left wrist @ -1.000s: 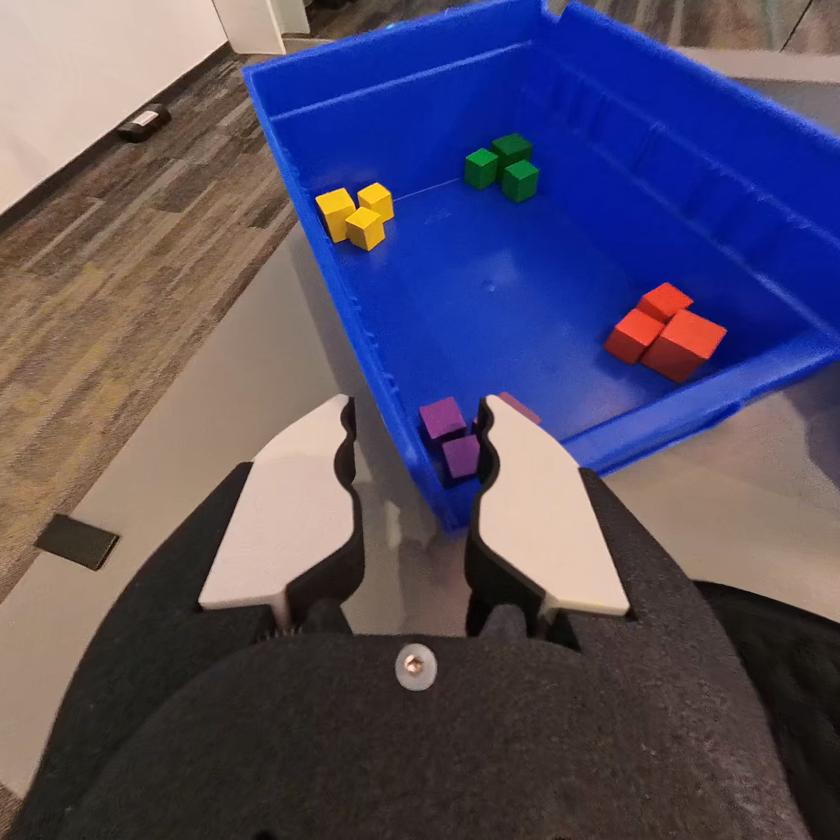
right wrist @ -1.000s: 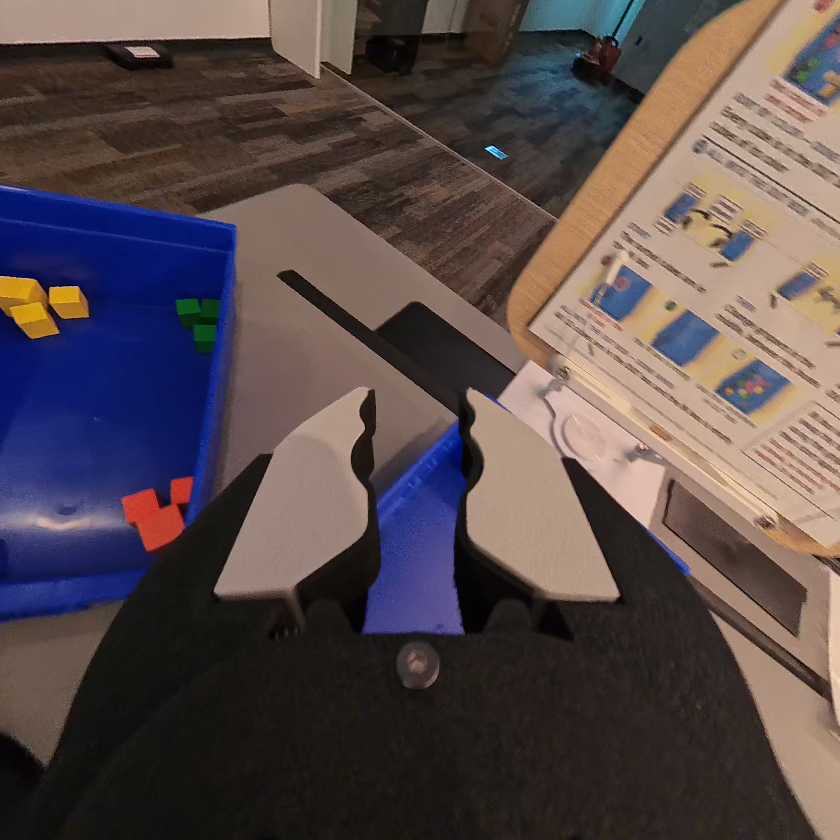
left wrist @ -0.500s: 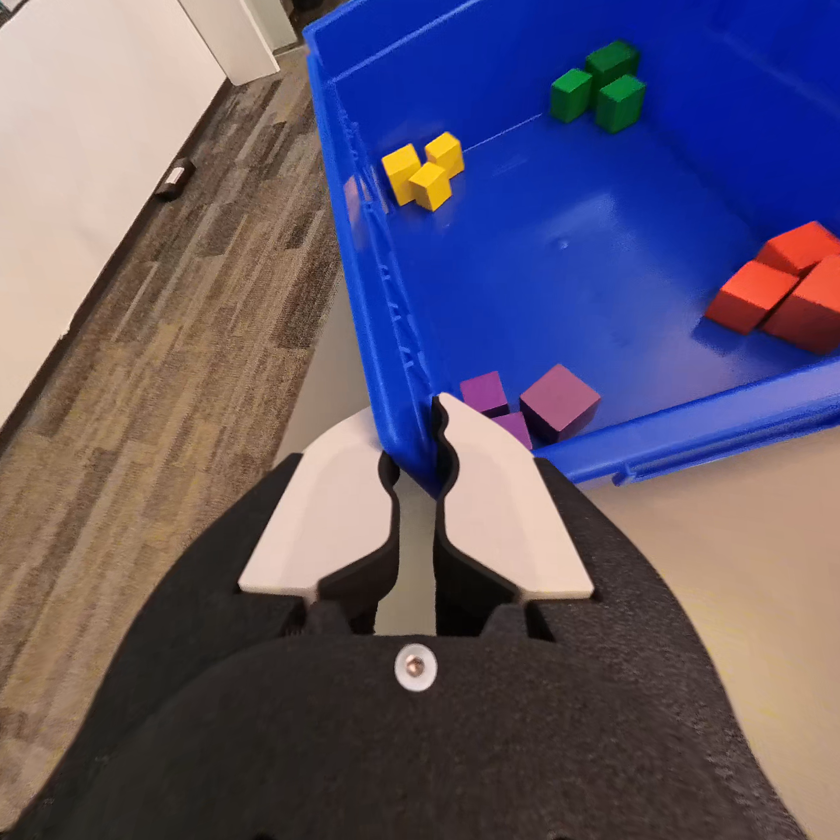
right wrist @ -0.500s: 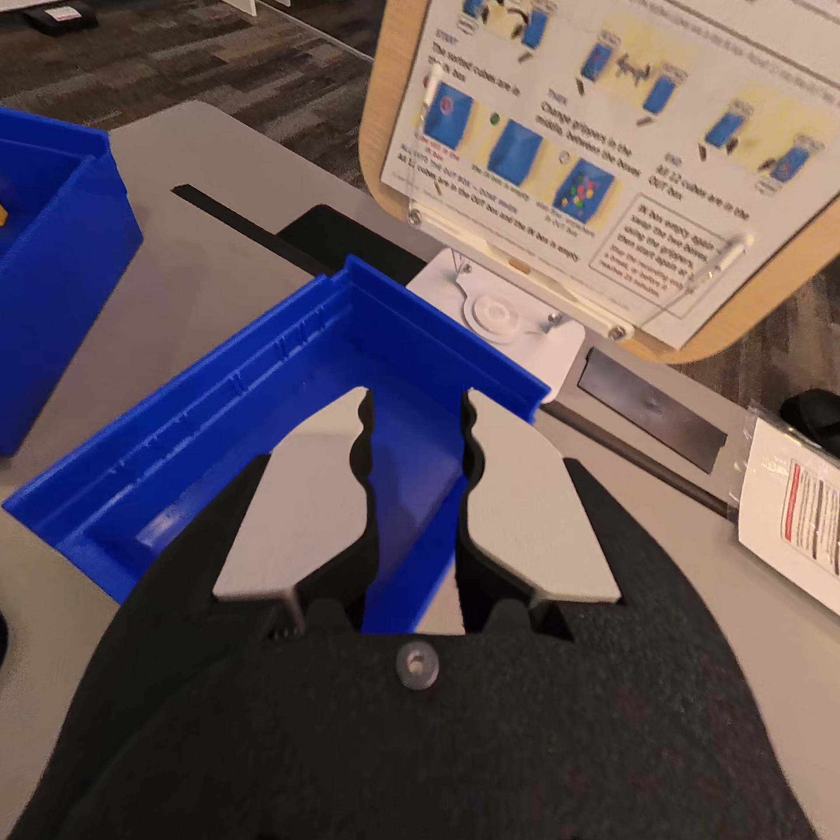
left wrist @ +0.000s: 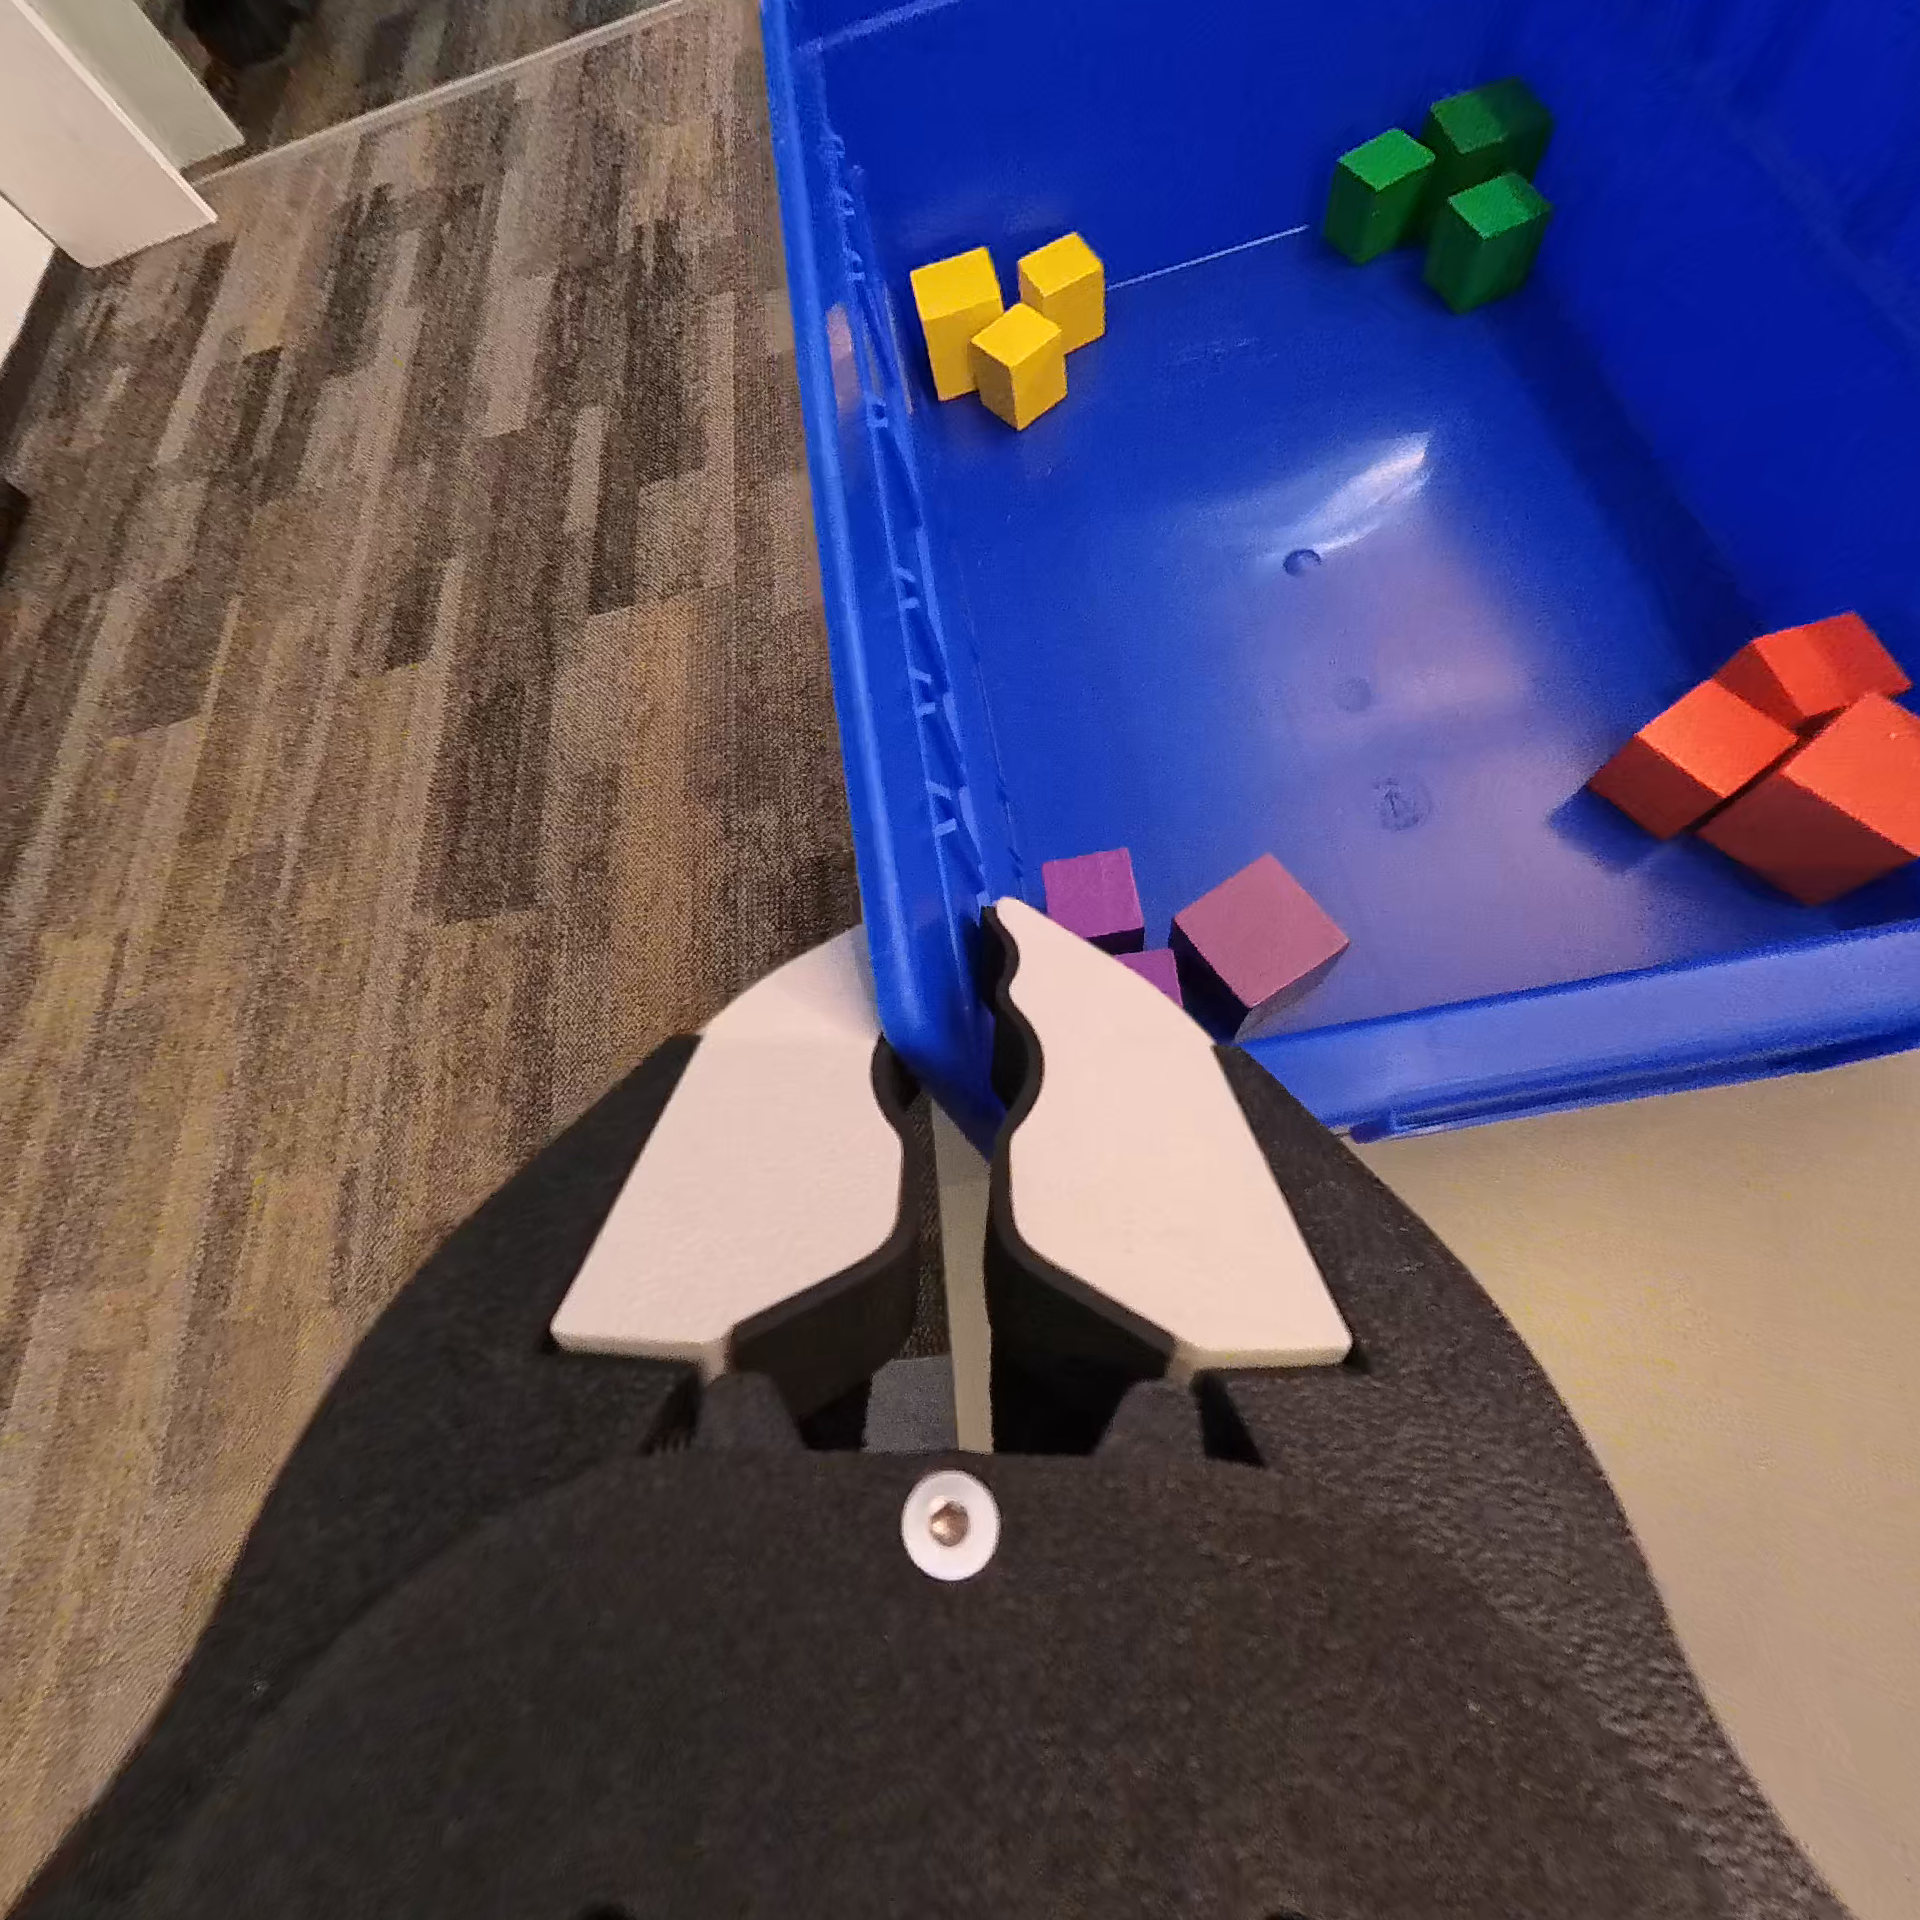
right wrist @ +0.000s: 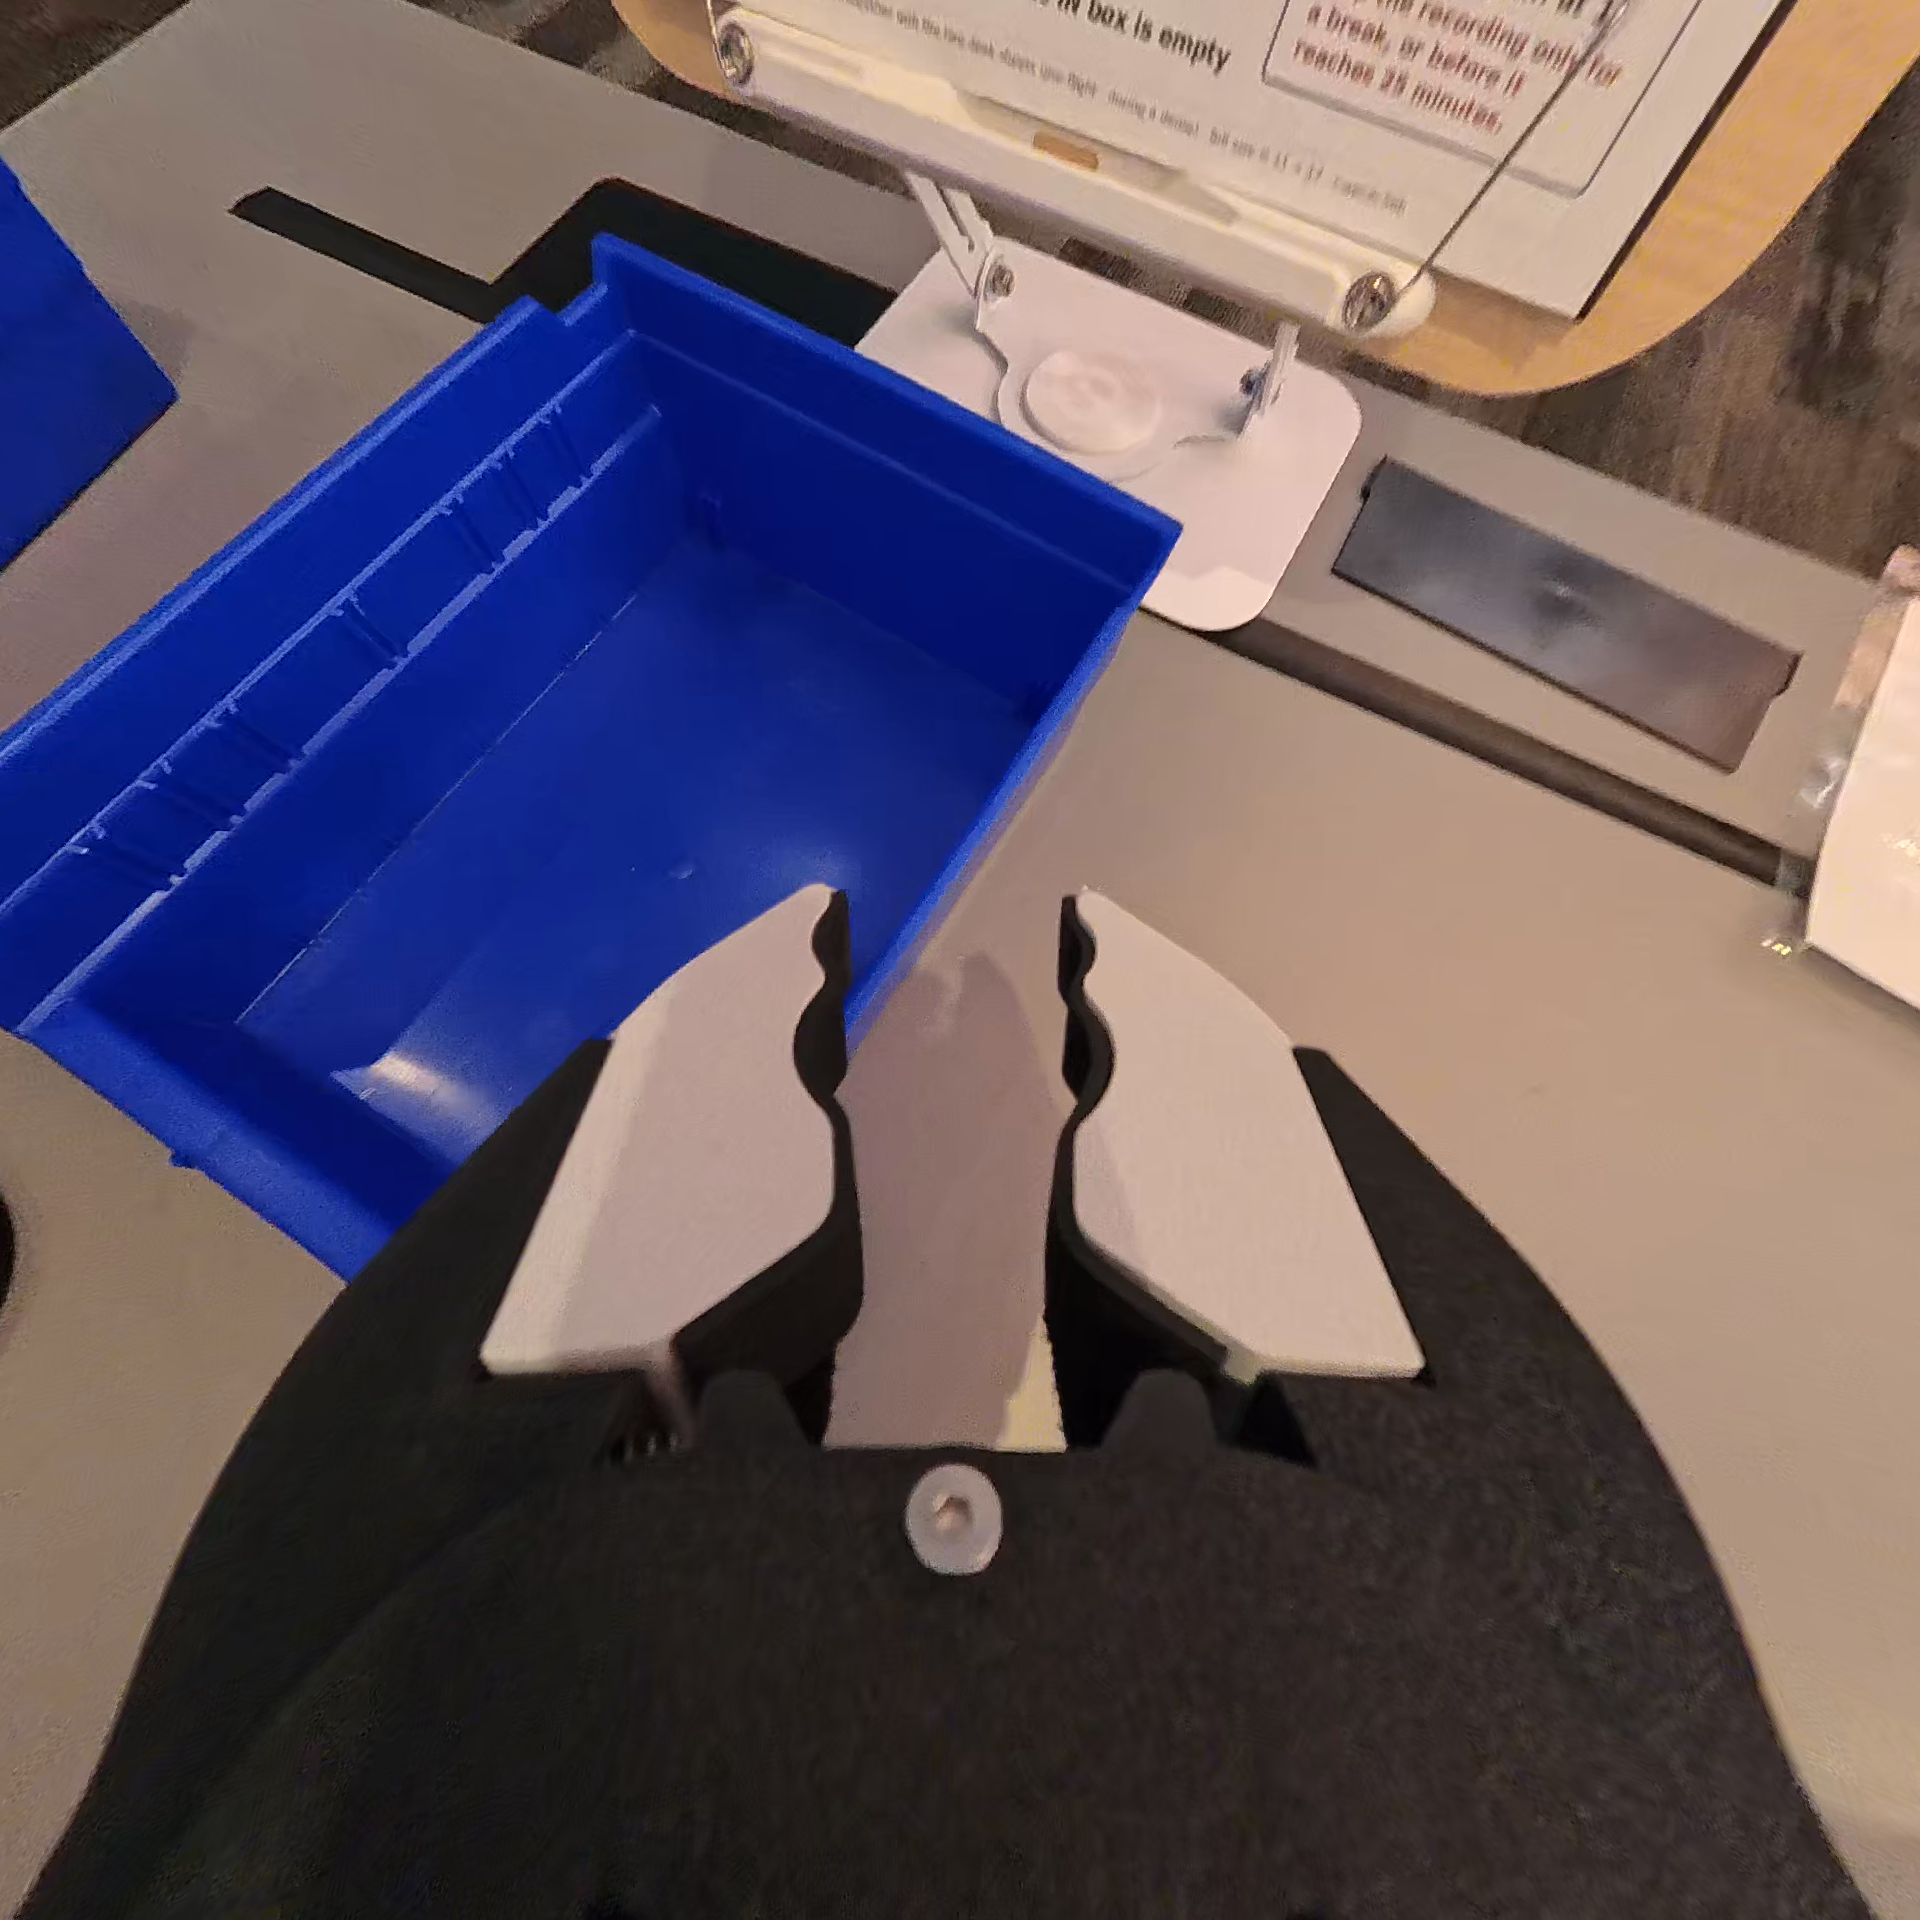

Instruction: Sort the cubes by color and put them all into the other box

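- My left gripper [left wrist: 940, 1023] is nearly closed on the near-left corner of the full box [left wrist: 914, 790]: one finger sits outside the wall and the other inside, with the blue wall running up from between them. I judge this a pinch on the wall itself, not on any cube.
- The cubes lie sorted in that box. Purple [left wrist: 1252, 940] is just beyond my inner fingertip at lower centre, yellow [left wrist: 1013, 322] against the left wall higher up, green [left wrist: 1455, 192] at upper right and red [left wrist: 1766, 758] at the right edge.
- The box's long axis runs away from me, up the frame. The wall in my grip is thin, ribbed, glossy plastic.
- My right gripper [right wrist: 951, 914] is wide open and holds nothing. Its left fingertip overlaps the near-right wall of the empty box [right wrist: 1081, 665], with bare grey table [right wrist: 1351, 935] showing between the fingers.
- The empty box lies up and left of that gripper, its long axis slanting from lower left to upper right. It is nearer my right hand.
- The cubes look like matte painted wood with crisp edges. They are small enough to slip or tumble if the box tilts.
- A clip stand [right wrist: 1122, 416] holding a printed sheet stands just beyond the empty box.
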`<action>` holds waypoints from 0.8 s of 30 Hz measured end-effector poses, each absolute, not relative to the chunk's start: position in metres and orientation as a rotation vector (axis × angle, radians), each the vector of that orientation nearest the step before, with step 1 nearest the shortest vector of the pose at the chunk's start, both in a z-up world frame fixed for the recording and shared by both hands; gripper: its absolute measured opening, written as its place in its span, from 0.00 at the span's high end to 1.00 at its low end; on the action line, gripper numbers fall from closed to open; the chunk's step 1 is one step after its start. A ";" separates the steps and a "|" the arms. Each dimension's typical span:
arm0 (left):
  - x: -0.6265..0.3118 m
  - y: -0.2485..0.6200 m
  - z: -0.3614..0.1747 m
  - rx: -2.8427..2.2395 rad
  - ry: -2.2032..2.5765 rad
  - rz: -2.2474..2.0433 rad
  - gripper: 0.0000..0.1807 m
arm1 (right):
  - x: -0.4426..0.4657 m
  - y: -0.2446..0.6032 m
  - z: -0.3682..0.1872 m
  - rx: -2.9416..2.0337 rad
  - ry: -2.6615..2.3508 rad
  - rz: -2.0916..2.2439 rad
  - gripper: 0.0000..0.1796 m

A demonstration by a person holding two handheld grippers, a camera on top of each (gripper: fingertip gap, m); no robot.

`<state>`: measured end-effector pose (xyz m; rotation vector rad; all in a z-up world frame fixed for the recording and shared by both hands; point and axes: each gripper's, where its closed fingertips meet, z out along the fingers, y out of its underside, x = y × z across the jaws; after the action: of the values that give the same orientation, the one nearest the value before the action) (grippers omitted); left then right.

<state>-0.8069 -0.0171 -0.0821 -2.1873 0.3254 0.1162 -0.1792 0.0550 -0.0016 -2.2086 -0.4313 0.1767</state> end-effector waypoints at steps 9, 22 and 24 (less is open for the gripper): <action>-0.802 -0.019 -0.080 -2.177 0.276 0.028 0.79 | -0.199 0.046 -0.015 -2.279 -0.379 0.302 0.70; -0.757 -0.074 -0.006 -1.924 0.140 0.130 0.64 | -0.210 0.048 -0.097 -2.724 -0.278 0.152 0.90; -0.722 -0.084 -0.004 -1.911 0.183 0.053 0.63 | -0.206 0.049 -0.104 -2.790 -0.307 0.116 0.92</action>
<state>-0.7222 -0.0838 -0.0037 -1.9105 0.1825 0.0530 -0.2059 0.0487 -0.1040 -2.7902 -0.3070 0.1160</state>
